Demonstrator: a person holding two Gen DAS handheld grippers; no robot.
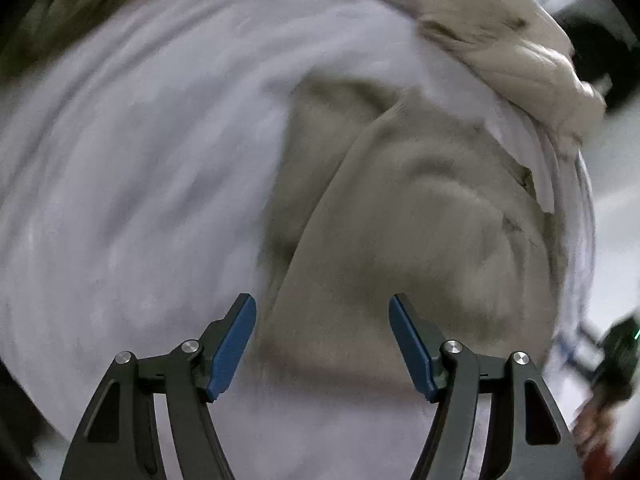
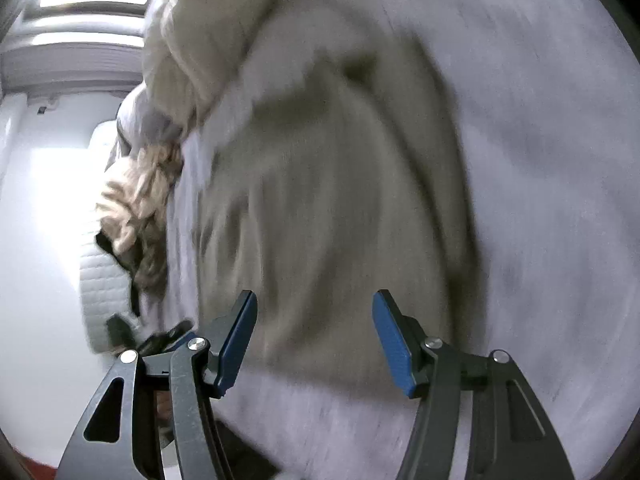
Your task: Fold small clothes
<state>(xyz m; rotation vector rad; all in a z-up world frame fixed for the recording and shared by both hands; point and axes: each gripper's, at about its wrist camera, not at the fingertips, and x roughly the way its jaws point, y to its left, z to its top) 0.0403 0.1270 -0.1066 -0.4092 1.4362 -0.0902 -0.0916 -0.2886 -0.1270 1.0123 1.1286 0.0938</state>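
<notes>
Both my views are smeared with blur, so seams and edges of the cloth are hard to read, and I cannot tell what kind of garment this is. The black rim of each lens cuts off the corners.

My left claw (image 1: 322, 312) stands with its blue-padded fingers (image 1: 234, 344) spread wide and nothing between them. The small beige-grey knitted garment (image 1: 400, 220) lies just ahead of the tips, reaching up and to the right across the pale lilac-white sheet (image 1: 120, 160). It looks soft, with deep rounded folds and a raised ridge running diagonally. Beyond it, a bunched cream cloth pile (image 1: 500, 40) sits at the sheet's far right edge.

My right claw (image 2: 315, 308) is likewise spread apart and empty. The same garment (image 2: 328, 200) lies directly ahead of its tips, creased lengthwise. A crumpled tan cloth (image 2: 136, 200) lies at the left.
</notes>
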